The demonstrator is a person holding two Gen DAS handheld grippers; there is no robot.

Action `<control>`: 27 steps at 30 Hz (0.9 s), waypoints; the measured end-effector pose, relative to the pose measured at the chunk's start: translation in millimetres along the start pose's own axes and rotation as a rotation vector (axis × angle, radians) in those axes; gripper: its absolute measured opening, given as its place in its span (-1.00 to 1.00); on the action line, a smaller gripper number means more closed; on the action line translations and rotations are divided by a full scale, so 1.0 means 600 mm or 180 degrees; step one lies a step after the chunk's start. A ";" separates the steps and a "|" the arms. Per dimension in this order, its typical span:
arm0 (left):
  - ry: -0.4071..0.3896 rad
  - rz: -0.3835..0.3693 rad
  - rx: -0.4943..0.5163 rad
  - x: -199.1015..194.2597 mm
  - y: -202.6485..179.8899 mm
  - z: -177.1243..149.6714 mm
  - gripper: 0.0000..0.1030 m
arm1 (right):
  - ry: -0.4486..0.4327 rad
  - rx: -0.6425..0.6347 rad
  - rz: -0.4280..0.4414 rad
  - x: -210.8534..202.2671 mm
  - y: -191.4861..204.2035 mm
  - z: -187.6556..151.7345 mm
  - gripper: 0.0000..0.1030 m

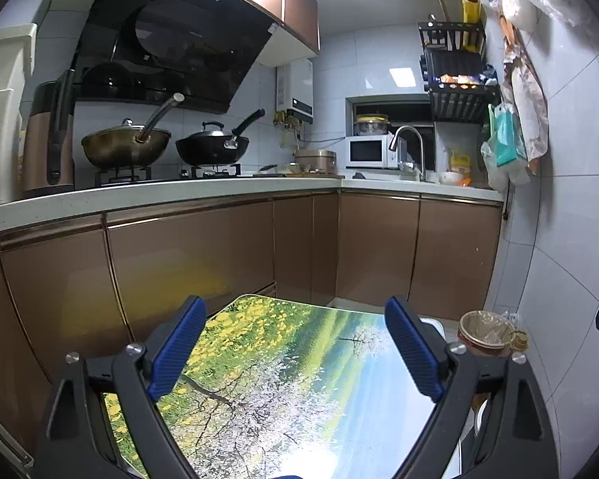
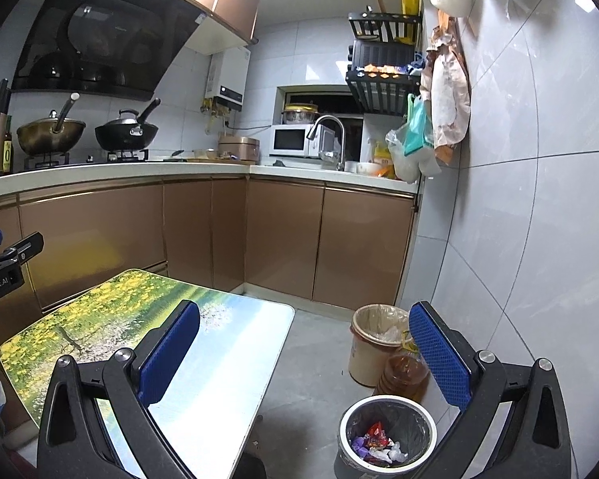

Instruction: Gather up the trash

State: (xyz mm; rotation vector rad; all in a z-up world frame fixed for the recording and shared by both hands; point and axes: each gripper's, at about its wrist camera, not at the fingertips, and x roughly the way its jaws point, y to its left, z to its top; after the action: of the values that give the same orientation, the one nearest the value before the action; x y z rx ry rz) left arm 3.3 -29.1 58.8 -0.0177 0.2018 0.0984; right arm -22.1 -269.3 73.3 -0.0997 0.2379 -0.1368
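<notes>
A grey trash bin (image 2: 387,435) with a dark liner stands on the floor right of the table and holds several wrappers (image 2: 375,443), red, purple and white. My right gripper (image 2: 303,359) is open and empty, up over the table's right edge and the bin. My left gripper (image 1: 295,351) is open and empty above the small table (image 1: 283,391), whose top bears a picture of flowering trees; it also shows in the right wrist view (image 2: 219,359). No trash shows on the tabletop.
A beige bucket (image 2: 373,351) with a plastic liner and a bottle of amber oil (image 2: 403,375) stand by the tiled right wall; the bucket also shows in the left wrist view (image 1: 485,333). Brown cabinets (image 2: 283,235) and a counter with woks, sink and microwave lie behind.
</notes>
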 end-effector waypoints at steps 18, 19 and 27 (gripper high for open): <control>-0.0147 -0.0010 -0.0071 -0.055 0.022 -0.001 0.77 | -0.0181 -0.0002 0.0062 -0.056 0.006 0.003 0.99; -0.0145 -0.0012 -0.0072 -0.056 0.023 -0.002 0.77 | -0.0182 -0.0005 0.0065 -0.057 0.006 0.002 0.99; -0.0155 -0.0072 -0.0073 -0.067 0.019 -0.002 0.77 | -0.0205 -0.0014 0.0107 -0.065 0.003 0.004 0.99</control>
State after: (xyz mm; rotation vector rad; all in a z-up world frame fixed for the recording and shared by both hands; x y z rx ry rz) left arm -37.1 -21.6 65.8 -0.0403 0.1516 0.0785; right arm -59.0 -261.4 84.4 -0.1042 0.1755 -0.0995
